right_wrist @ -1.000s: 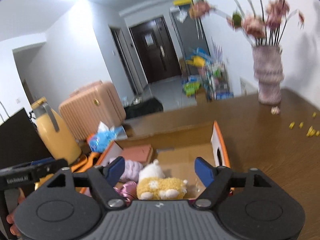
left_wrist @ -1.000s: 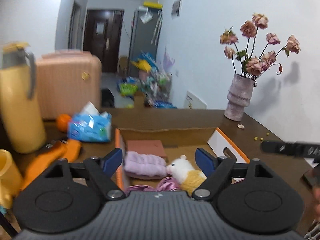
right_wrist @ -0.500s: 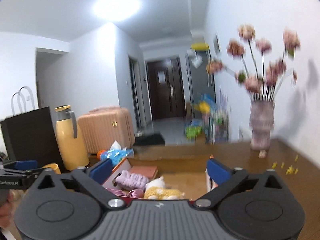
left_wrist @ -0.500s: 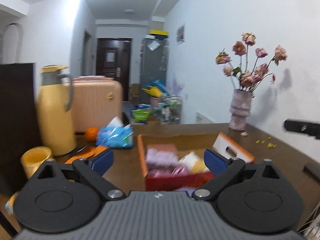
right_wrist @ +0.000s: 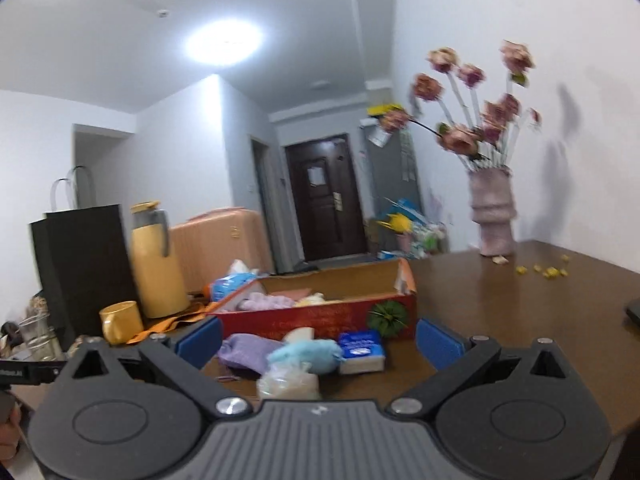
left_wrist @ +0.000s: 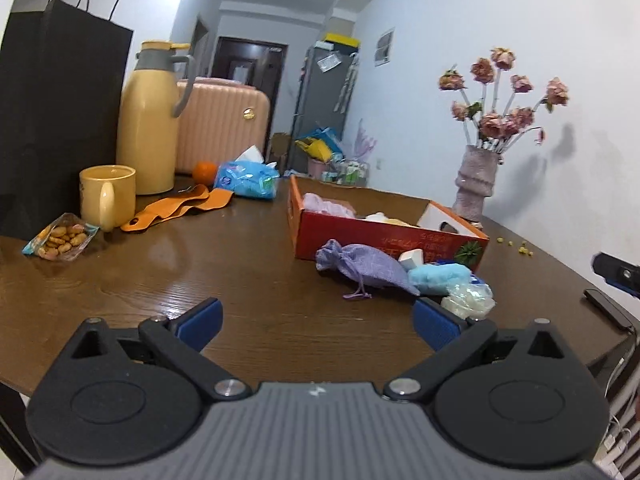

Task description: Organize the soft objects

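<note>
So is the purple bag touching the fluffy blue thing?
Touching. In the left wrist view the purple bag overlaps the fluffy blue thing's edge, no table showing between.

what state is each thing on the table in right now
left gripper: open, empty
right gripper: open, empty
red box: open, partly filled
purple pouch: drawn shut, lying outside box
blue plush: outside box
yellow mug: upright
flask: upright, lid on
</note>
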Demonstrator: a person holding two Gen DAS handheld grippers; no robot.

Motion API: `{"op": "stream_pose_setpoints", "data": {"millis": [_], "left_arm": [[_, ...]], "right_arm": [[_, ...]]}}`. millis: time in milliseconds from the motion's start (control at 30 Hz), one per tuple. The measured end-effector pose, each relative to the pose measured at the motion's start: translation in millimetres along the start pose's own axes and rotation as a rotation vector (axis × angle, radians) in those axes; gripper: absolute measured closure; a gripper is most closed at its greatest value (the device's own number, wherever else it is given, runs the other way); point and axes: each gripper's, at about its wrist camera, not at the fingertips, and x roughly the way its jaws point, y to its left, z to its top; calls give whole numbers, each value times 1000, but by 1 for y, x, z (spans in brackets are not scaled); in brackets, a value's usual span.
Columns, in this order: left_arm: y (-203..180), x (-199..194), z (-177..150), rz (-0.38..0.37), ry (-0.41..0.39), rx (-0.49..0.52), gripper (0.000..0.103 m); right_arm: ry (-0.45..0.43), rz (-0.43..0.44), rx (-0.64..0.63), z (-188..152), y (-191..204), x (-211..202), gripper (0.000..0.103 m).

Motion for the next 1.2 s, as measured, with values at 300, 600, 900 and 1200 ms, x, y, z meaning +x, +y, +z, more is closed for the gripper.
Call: {"op": "stream_pose_setpoints", "data": {"millis": [300,600,900,1200], "left_arm": [[-13,18,-7,2,48,-2,0],[-106,92,-11,-195,107,143,0],[-149,147,-16,-275,149,182,40],[-90,114,-2,-360,164,176,73]], "right_arm": [[38,-46,-12,-15,-4,9,0],[67,-145,-36,-28,-18,21,0],[37,-189,-48,-25,-41,40,0],[165,-23,-59,3,-26,119,0]]}}
